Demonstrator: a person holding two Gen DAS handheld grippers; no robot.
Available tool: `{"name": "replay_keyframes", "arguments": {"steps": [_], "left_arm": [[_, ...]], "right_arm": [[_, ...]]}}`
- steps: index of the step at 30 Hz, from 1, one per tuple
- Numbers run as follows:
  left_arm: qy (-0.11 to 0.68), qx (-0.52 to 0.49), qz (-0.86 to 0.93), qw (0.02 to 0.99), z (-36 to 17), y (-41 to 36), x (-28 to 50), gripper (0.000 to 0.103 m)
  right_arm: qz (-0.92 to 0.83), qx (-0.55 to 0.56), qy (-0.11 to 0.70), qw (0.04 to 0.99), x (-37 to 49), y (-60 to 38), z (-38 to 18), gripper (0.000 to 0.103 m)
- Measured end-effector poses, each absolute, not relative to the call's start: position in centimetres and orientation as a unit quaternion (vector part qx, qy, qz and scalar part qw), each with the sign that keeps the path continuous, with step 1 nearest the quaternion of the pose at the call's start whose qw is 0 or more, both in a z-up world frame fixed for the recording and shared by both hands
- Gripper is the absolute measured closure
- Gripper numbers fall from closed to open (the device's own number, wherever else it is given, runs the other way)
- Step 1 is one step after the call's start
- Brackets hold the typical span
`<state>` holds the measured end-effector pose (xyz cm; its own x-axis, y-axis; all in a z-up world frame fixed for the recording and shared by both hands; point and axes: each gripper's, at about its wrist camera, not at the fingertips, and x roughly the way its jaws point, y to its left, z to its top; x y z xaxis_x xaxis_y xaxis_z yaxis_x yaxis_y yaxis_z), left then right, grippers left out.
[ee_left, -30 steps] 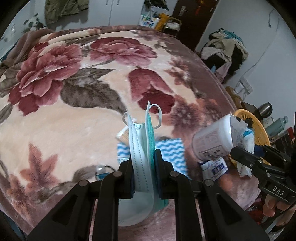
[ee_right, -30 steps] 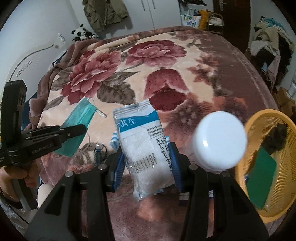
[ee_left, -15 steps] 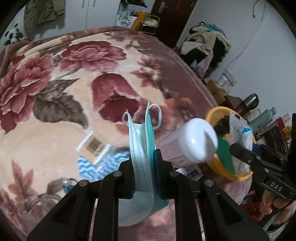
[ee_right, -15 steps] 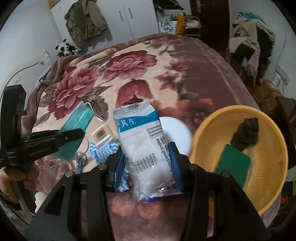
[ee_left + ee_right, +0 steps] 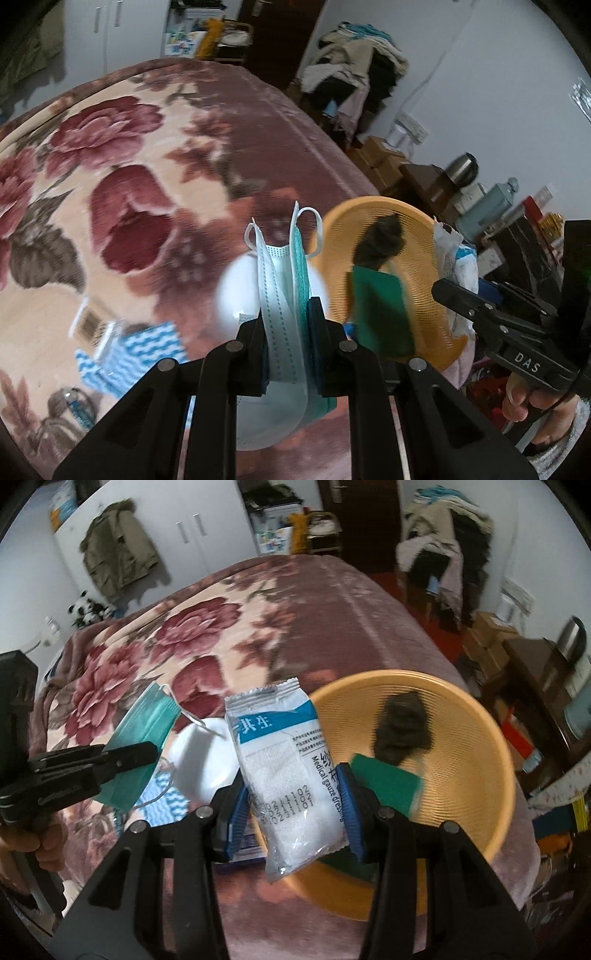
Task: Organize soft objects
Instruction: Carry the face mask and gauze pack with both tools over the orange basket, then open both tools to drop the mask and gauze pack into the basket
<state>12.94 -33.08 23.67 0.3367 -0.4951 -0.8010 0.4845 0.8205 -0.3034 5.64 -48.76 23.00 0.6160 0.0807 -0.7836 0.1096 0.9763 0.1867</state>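
My left gripper is shut on a folded green face mask, held above the bed; the mask also shows in the right wrist view. My right gripper is shut on a white gauze dressing packet, held over the near left rim of a yellow basket. The basket sits at the bed's right edge and holds a green sponge and a dark cloth lump.
A white jar lid, a blue-and-white wavy cloth, a small barcoded box and a small bottle lie on the floral blanket. Cluttered furniture and boxes stand right of the bed.
Both grippers have swung right toward the basket with their objects still held. The basket now fills much more of both views.
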Motion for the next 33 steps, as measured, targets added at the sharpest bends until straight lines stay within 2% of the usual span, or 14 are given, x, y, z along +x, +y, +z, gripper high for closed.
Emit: {"name": "replay_keyframes", "arguments": {"steps": [10, 12, 13, 14, 15, 16, 17, 19, 23, 28, 33], "left_arm": [[0.496, 0.017, -0.357, 0.791, 22.8, -42.7, 12.8, 0.087], [0.501, 0.012, -0.365, 0.785, 22.1, -44.2, 13.1, 0.083], [0.505, 0.010, -0.367, 0.781, 21.8, -45.0, 13.2, 0.068], [0.508, 0.009, -0.369, 0.778, 21.5, -45.6, 13.3, 0.041], [0.513, 0.006, -0.372, 0.774, 21.2, -46.3, 13.3, 0.026], [0.516, 0.002, -0.374, 0.771, 20.9, -46.6, 13.3, 0.006], [0.518, -0.003, -0.376, 0.768, 20.7, -46.8, 13.3, 0.001], [0.517, 0.001, -0.373, 0.771, 20.6, -46.9, 13.2, 0.001], [0.515, 0.007, -0.365, 0.776, 20.7, -46.2, 12.8, 0.001], [0.505, 0.019, -0.354, 0.787, 21.2, -45.0, 12.0, 0.001], [0.496, 0.025, -0.353, 0.793, 21.9, -44.1, 11.3, 0.001]], "right_arm": [[-0.067, 0.151, 0.433, 0.886, 4.7, -55.6, 22.3, 0.058], [-0.080, 0.165, 0.431, 0.884, 4.7, -56.8, 21.9, 0.056], [-0.088, 0.175, 0.429, 0.882, 4.6, -57.4, 21.7, 0.055], [-0.093, 0.184, 0.429, 0.880, 4.6, -57.9, 21.4, 0.055], [-0.099, 0.196, 0.431, 0.875, 4.5, -58.6, 21.1, 0.052], [-0.102, 0.201, 0.431, 0.874, 4.4, -58.9, 20.9, 0.042], [-0.108, 0.203, 0.430, 0.873, 4.2, -59.2, 20.9, 0.037], [-0.114, 0.204, 0.423, 0.876, 3.7, -59.5, 20.9, 0.019], [-0.118, 0.204, 0.425, 0.874, 3.5, -59.6, 20.7, 0.015], [-0.119, 0.205, 0.431, 0.871, 3.2, -59.2, 20.6, 0.002], [-0.118, 0.201, 0.434, 0.870, 2.8, -58.4, 20.9, 0.000]]}}
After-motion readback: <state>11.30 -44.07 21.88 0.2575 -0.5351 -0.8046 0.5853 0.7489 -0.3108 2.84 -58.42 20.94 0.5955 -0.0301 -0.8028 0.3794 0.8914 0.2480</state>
